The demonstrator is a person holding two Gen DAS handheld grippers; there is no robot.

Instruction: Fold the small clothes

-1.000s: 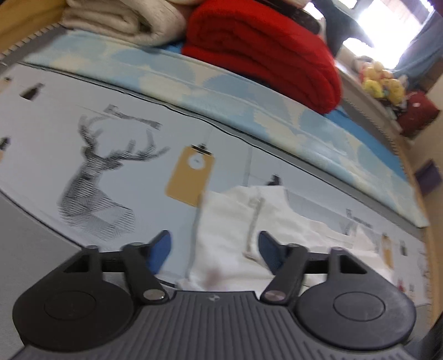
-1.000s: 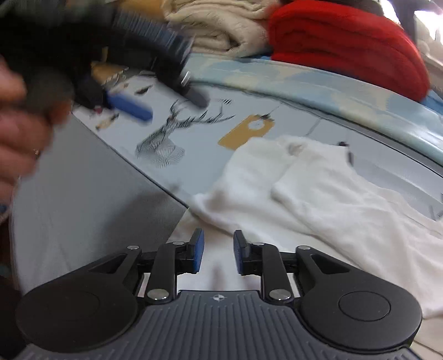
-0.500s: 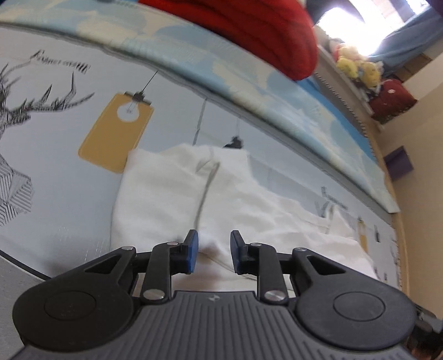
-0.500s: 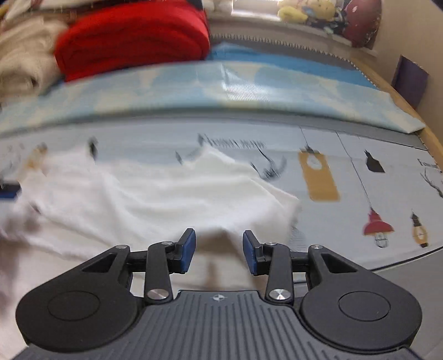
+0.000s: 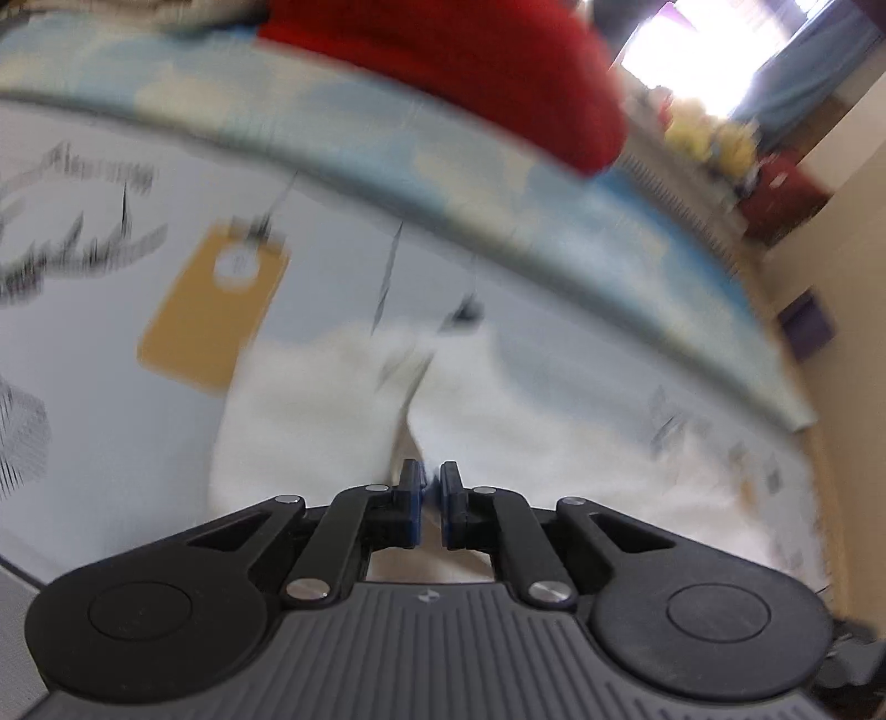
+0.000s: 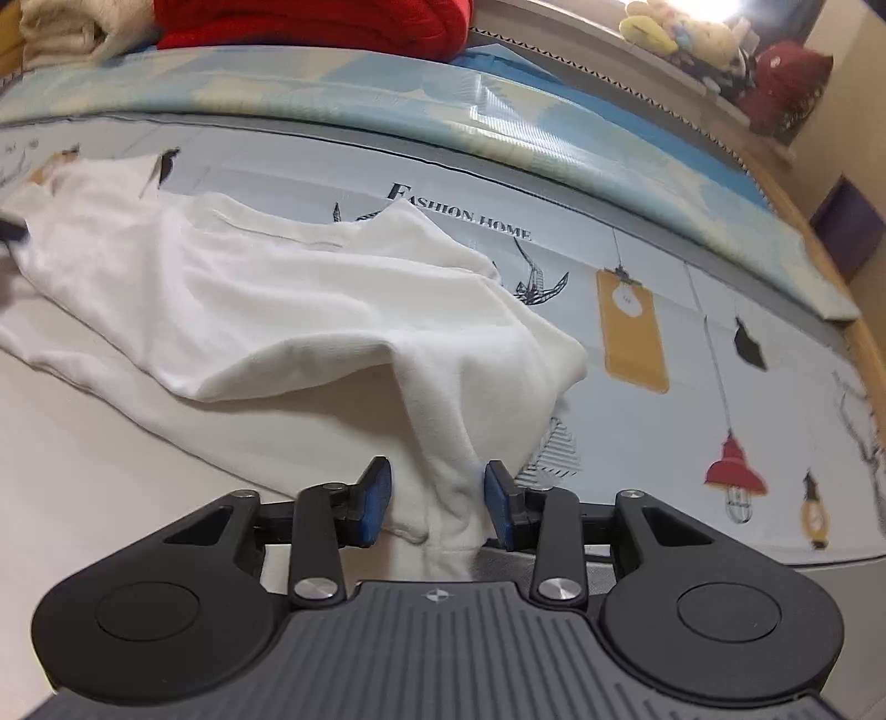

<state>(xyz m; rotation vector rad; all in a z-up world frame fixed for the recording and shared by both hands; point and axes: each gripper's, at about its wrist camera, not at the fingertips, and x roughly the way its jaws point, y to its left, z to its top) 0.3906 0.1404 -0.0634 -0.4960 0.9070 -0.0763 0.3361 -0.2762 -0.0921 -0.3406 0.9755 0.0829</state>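
The white garment was stretched leftward from the right gripper, whose just-closing jaws bracketed its corner, while the left gripper was clamped on the far end.

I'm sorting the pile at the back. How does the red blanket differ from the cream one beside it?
Colour: the red blanket is bright red, while the cream blanket is pale off-white.
Place: in the right wrist view, the cream blanket lies left of the red blanket.
Extent: more of the red blanket shows, and the cream blanket is largely cropped.
Both are thick, folded, and beyond the white garment.
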